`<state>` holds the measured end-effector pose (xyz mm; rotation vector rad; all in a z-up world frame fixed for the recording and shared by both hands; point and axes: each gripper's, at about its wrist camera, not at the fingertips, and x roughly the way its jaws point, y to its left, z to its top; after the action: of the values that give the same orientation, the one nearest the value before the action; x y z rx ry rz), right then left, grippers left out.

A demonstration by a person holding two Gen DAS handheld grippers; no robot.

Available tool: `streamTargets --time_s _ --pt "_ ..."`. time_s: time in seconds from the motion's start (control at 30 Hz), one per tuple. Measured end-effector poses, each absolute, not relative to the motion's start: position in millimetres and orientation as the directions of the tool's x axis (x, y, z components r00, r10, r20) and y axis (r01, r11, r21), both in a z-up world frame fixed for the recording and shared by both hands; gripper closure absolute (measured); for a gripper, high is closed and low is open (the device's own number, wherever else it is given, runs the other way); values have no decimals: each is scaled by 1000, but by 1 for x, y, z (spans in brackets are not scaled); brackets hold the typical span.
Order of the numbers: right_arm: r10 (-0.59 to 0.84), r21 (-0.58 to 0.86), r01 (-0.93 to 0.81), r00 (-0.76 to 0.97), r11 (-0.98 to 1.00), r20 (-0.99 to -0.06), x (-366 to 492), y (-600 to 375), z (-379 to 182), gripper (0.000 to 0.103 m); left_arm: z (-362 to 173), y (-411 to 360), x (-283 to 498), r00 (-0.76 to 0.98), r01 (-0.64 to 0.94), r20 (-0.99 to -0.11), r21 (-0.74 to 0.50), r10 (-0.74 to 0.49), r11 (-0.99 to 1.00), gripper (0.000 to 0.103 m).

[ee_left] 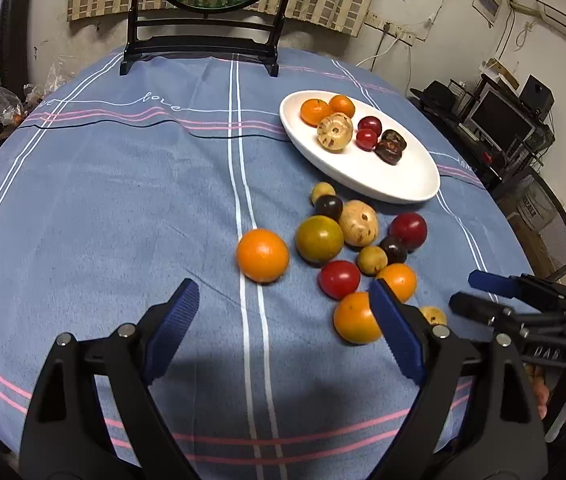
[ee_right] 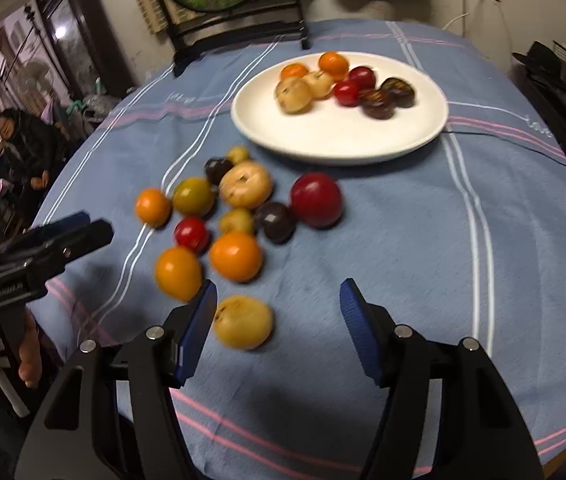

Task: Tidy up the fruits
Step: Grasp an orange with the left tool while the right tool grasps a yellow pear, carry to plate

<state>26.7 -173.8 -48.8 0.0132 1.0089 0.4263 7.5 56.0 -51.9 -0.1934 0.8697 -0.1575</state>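
Two handheld grippers are hovering over a blue striped tablecloth (ee_left: 123,184) mid-sort, w/ a white oval plate (ee_left: 403,184) at 1 o'clock in the left wrist view already holding seven pieces: oranges, red plums, pale round fruit, dark ones. The left gripper (ee_left: 283,312) is standing wide open, nothing between its pads, w/ a lone orange (ee_left: 262,255) just beyond at 12 o'clock and the loose fruit pile (ee_left: 359,240) spreading toward 1. The right gripper (ee_right: 279,312) is sitting half-open and empty too; a yellowish fruit (ee_right: 243,322) is lying just inside its left pad, not pinched. Judging by that, the step in hand is reaching for the next pickup; next move likely calls for lowering, centring each fruit btwn pads, closing gently so it won't roll. Legible writing: "love" stitched on the cloth at 11 o'clock; gripper-body lettering too blurred to read.
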Motion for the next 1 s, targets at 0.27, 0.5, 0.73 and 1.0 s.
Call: streamTargets --time_s 0.27,0.5,0.73,1.0 --pt "359 185 -399 420 898 -834 15 -153 -65 38 -54 57 2 629 62 -746 -232 -218 971 15" --pt "382 203 -411 419 889 -824 20 -151 -77 65 -62 57 2 604 57 -767 -232 -218 971 15" --pt "343 198 -306 551 931 -761 14 -195 -50 65 -77 16 6 573 133 -785 -195 -236 972 15" --pt "386 275 -276 542 921 -746 10 -222 -54 65 -97 -12 24 546 154 -808 -162 -221 975 49"
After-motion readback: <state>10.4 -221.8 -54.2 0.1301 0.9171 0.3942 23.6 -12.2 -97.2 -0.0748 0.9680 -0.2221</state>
